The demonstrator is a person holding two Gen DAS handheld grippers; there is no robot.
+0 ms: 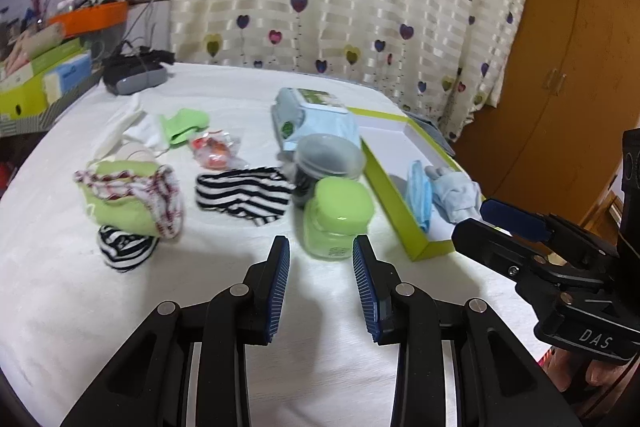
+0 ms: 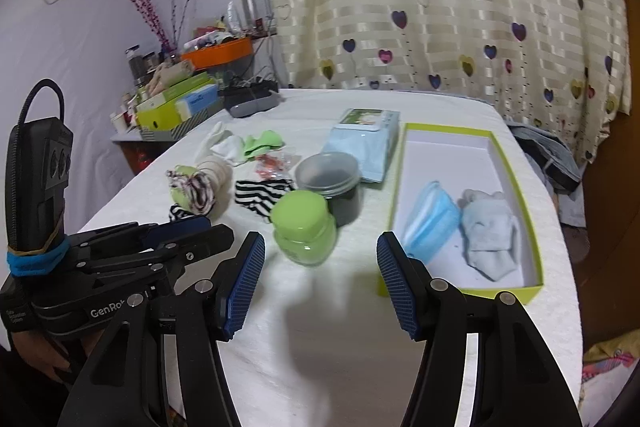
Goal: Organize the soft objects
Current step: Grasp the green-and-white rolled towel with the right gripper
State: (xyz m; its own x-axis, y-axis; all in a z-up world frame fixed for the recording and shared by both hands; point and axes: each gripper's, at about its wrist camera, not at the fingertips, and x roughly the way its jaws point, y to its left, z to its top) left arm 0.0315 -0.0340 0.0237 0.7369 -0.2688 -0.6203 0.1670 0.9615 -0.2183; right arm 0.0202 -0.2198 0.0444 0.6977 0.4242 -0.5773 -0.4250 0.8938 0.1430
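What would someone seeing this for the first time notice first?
Probably the green-lidded jar standing near the front of the white bed, right ahead of both open grippers, with a dark tub just behind it. To its right lies a shallow lime-edged box holding a blue face mask and a pale blue sock. To the left, striped cloth and other socks lie scattered.

A mask and a sock lie side by side in a box at the table's right; two jars stand left of it, with what appear to be socks scattered farther left.
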